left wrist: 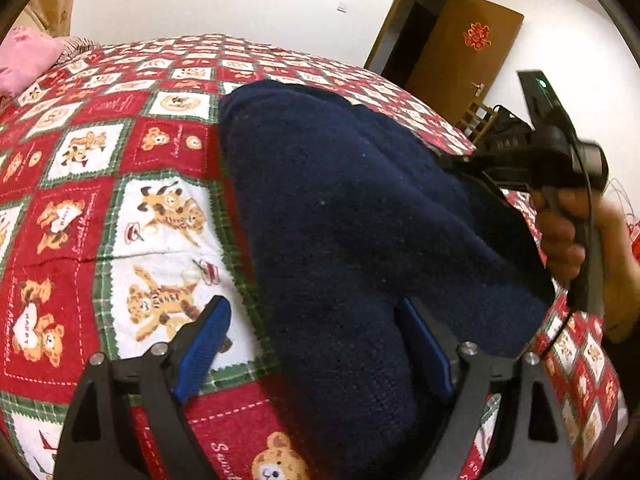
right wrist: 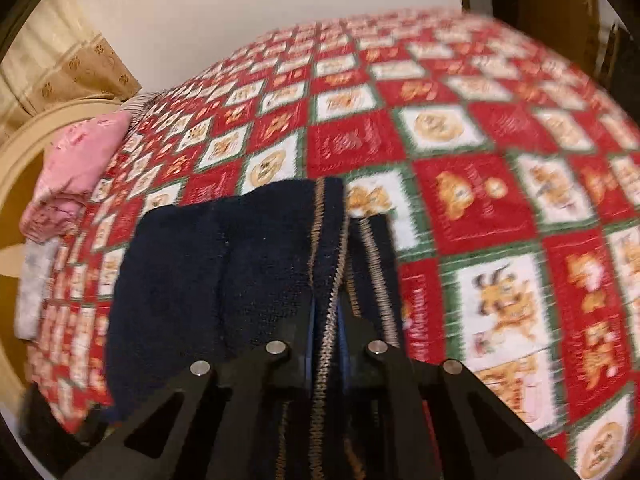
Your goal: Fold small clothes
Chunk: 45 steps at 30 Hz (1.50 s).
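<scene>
Nearest the left wrist camera, the left gripper (left wrist: 312, 344) hangs with its blue-padded jaws spread wide; the left pad sits over the bear-print bedspread (left wrist: 120, 184), while the right pad lies against or just above the navy knit garment (left wrist: 352, 220), with nothing clamped between them. That garment is draped in a thick fold across the bedspread, running from the middle of the bed down toward the camera. At the far left of this view a pink pillow (left wrist: 24, 60) rests at the bed's edge. Further right, the right gripper (left wrist: 472, 160) reaches the garment's far edge, carried by the person's right hand (left wrist: 576, 240), and a brown door (left wrist: 460, 52) stands behind it. From the right wrist camera, blurred, the pink pillow (right wrist: 80, 160) again lies at the left, the garment (right wrist: 200, 272) spreads from the centre toward the lower left, and the right gripper (right wrist: 326, 320) has its jaws pinched nearly together on the garment's tan-stitched hem (right wrist: 332, 280).
</scene>
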Each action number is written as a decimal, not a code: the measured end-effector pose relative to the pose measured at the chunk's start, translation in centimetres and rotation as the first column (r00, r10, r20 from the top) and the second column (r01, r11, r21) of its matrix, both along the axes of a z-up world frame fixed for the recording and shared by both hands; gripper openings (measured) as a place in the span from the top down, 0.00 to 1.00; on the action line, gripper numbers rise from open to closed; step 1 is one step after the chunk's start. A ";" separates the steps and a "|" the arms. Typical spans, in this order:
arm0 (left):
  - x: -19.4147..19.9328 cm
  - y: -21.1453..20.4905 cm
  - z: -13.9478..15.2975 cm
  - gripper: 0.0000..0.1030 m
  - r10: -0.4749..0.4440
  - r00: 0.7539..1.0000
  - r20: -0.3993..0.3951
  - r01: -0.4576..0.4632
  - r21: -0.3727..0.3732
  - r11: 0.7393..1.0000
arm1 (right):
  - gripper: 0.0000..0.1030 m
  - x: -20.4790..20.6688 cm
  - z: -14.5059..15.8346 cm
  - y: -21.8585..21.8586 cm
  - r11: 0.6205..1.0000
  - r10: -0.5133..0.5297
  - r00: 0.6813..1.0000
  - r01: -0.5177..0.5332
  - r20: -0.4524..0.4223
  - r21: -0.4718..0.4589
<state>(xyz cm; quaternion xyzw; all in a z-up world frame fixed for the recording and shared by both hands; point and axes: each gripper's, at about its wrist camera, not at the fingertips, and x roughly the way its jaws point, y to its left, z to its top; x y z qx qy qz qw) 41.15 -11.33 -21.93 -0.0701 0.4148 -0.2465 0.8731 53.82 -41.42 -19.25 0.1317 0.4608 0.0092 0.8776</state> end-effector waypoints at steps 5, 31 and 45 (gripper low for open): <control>-0.1 -0.5 -0.2 0.07 -0.007 1.000 -0.001 0.008 0.033 0.999 | 0.91 -0.3 -2.8 -2.0 0.998 -0.045 0.998 0.047 -0.050 0.034; -0.8 -1.0 -0.5 0.00 0.056 0.998 0.018 -0.058 0.188 0.980 | 0.68 -16.7 -0.7 2.7 0.990 0.138 0.990 -0.138 0.008 -0.029; -0.8 -1.2 -0.7 0.00 0.062 0.998 0.021 -0.065 0.203 0.977 | 0.55 -14.0 -3.8 0.7 0.985 0.094 0.995 -0.089 -0.029 0.144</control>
